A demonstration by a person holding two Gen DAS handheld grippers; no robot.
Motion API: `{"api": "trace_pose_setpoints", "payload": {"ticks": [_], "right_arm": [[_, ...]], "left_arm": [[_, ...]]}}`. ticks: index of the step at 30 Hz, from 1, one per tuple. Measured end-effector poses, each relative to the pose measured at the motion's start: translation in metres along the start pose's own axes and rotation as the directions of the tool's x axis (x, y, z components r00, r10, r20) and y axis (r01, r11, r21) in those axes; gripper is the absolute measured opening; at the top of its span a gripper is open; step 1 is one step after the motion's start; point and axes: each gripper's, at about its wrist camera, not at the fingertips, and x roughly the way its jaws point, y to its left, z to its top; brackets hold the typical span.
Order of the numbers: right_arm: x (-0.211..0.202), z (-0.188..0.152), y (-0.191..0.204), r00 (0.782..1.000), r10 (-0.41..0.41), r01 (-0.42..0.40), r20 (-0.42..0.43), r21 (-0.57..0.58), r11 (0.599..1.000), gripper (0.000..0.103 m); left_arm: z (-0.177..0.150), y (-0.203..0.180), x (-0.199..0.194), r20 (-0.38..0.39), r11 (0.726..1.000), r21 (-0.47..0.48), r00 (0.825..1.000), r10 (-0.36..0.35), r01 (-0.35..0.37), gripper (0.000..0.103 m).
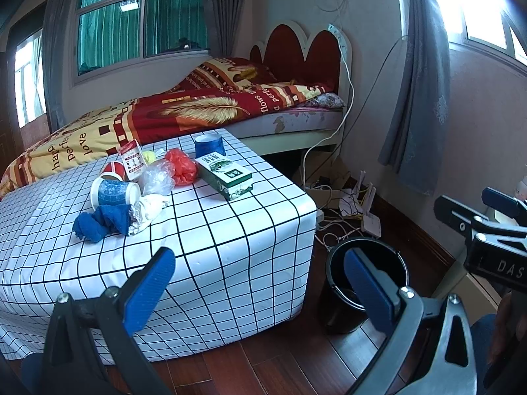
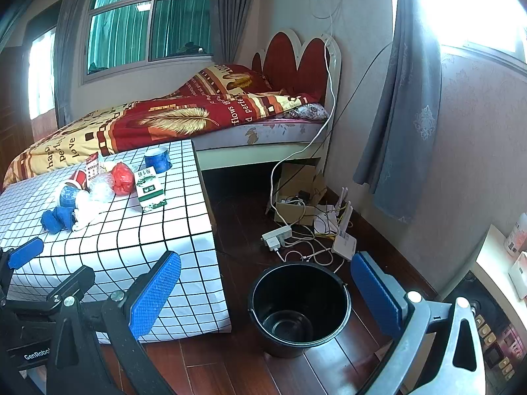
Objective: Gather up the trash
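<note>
We hold two grippers, both above the dark wooden floor (image 2: 237,230) at the near corner of a low table (image 1: 230,230) draped in a white black-grid cloth. Left gripper (image 1: 260,286): jaws spread wide, blue pads bare, nothing between them. Right gripper (image 2: 266,299): jaws likewise released and empty, framing a black bucket (image 2: 298,309) that stands upright on the floor just beside the table corner; its visible interior looks bare. Trash, all on the tabletop, clustered toward the far side: one blue paper cup on its side (image 1: 113,192); one red paper cup on its side (image 1: 113,169) behind it; one blue crumpled cloth (image 1: 102,220) touching a white crumpled wad (image 1: 148,209); one clear plastic bag (image 1: 156,176); one red plastic bag (image 1: 180,166); one yellow scrap (image 1: 149,156); one red-and-white packet (image 1: 133,161); one green-and-white carton (image 1: 225,176) lying flat; one blue cup upright (image 1: 208,144) near the far edge. Beyond the table: a bed (image 1: 197,108) with a red and yellow quilt. By the wall: cables, a power strip (image 2: 276,232) and a white router (image 2: 344,243) on the floor.
</note>
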Motion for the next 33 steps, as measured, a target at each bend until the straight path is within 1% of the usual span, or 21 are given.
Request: {"api": "trace_pose_setpoints", "payload": {"ticks": [22,25,27,31,33], "right_arm": [[0.001,-0.006,0.003,1.000,0.010,-0.010,-0.006,0.002,1.000,0.103],[0.003,-0.007,0.005,1.000,0.026,-0.026,-0.012,0.000,1.000,0.103],[0.004,-0.007,0.005,0.998,0.061,-0.061,-0.014,0.007,0.998,0.103],[0.012,-0.004,0.015,0.991,0.131,-0.131,-0.018,-0.011,0.991,0.103],[0.018,-0.002,0.023,0.988,0.154,-0.154,-0.020,-0.028,0.988,0.103]], "left_arm": [[-0.006,0.002,0.000,-0.002,1.000,-0.010,1.000,-0.005,0.005,0.103],[-0.005,0.004,0.000,-0.001,1.000,-0.013,1.000,0.006,-0.006,0.103],[-0.003,0.010,0.002,-0.004,1.000,-0.020,1.000,0.019,-0.019,0.103],[-0.002,0.033,0.004,0.000,0.997,-0.057,0.999,0.048,-0.048,0.103],[-0.002,0.046,0.008,-0.012,0.995,-0.085,0.999,0.046,-0.047,0.103]]}}
